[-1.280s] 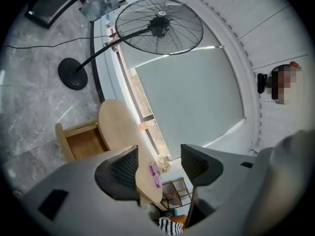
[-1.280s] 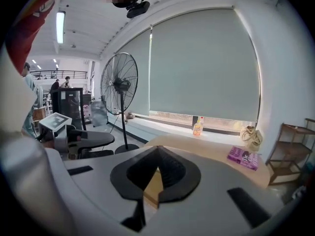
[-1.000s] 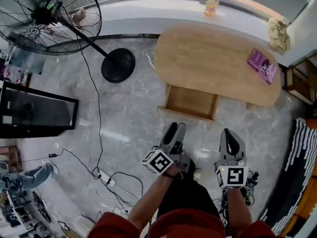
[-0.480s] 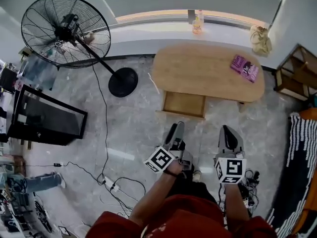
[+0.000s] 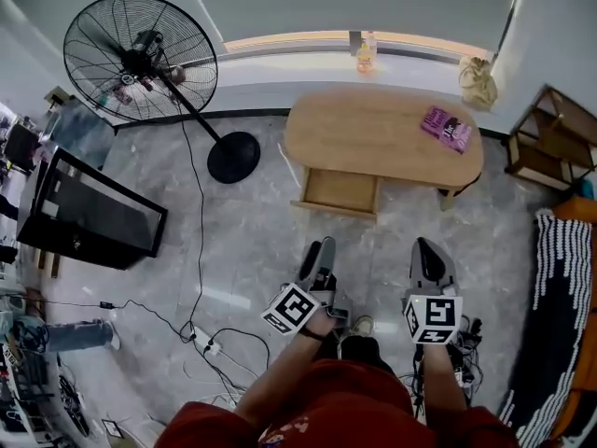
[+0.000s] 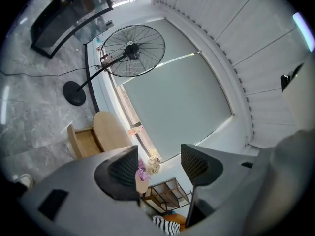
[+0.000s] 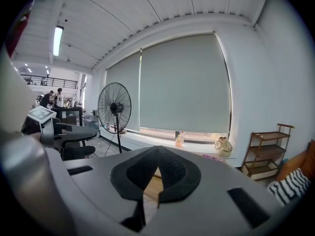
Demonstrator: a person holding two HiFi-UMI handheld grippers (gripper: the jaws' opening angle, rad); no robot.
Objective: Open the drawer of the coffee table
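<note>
- Drawer (image 5: 340, 191) open, jutting from the near long edge of the oval coffee table (image 5: 373, 129).
- Left gripper (image 6: 158, 167) spread, empty, well apart from the drawer.
- Right gripper (image 7: 156, 175) pressed together, beside it.

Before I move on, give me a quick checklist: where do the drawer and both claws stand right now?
1. The drawer pulled out of the coffee table: ok, it stands open.
2. The drawer at full extension: cannot tell.
3. The left claw free: ok, jaws apart, nothing between them.
4. The right claw free: ok, jaws together, nothing held.
5. Both claws within reach of the drawer: not ok, they hang over the floor, apart from it.
</note>
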